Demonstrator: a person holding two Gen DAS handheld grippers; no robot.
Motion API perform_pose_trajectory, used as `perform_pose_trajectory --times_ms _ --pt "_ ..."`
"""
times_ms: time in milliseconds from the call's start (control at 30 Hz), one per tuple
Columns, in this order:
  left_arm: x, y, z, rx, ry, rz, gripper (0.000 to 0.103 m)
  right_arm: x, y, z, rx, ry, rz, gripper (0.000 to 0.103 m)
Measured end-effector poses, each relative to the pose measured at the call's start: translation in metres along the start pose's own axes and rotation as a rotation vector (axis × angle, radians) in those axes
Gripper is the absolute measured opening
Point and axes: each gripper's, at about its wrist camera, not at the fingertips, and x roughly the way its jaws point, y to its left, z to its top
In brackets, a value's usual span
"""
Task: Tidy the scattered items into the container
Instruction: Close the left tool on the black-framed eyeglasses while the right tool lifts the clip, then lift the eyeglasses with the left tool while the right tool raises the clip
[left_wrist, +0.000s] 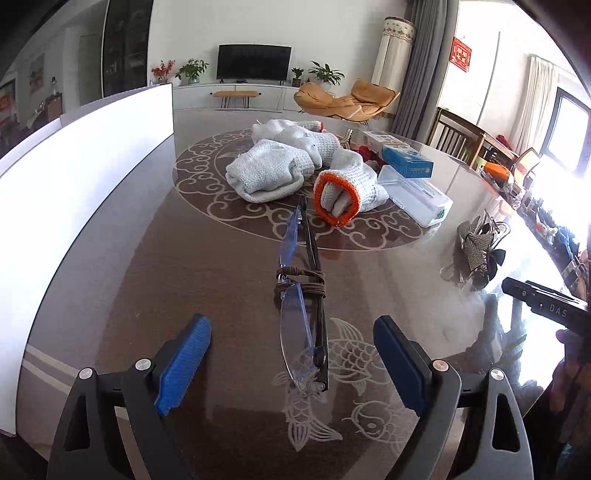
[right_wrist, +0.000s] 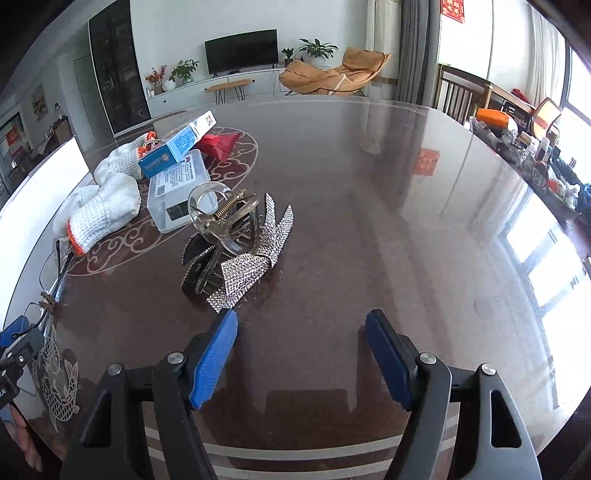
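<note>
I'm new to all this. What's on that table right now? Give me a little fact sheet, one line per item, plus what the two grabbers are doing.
surface: glossy dark brown table with pale swirl pattern
container: white box wall, table's left edge
glasses: folded clear-lens glasses with brown cord, lying between the left gripper's open fingers
gloves: white knit gloves with orange cuffs, heaped
boxes: blue carton resting on clear plastic case
hair clip: rhinestone bow hair clip
left gripper: open
right gripper: open, empty

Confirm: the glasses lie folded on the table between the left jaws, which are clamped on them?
Not clamped. In the left wrist view the left gripper stands open, both pads clear of the glasses, which do lie folded on the table between the jaws.
</note>
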Motion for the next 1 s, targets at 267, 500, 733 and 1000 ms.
perform_pose_trajectory --times_ms 267,500,733,1000 --pt "0.012 -0.011 0.01 0.014 0.03 0.043 0.091 0.004 0.021 0.008 -0.013 0.02 0.18 0.074" --pt "0.032 -0.024 0.019 0.076 0.109 0.124 0.103 0.039 0.057 0.043 -0.036 0.023 0.066 0.074" --pt "0.043 -0.021 0.03 0.064 0.141 0.134 0.103 0.049 0.047 0.049 -0.107 0.006 0.039 0.075" --pt "0.044 -0.021 0.032 0.038 0.122 0.159 0.103 0.053 0.035 0.054 -0.151 0.011 0.073 0.076"
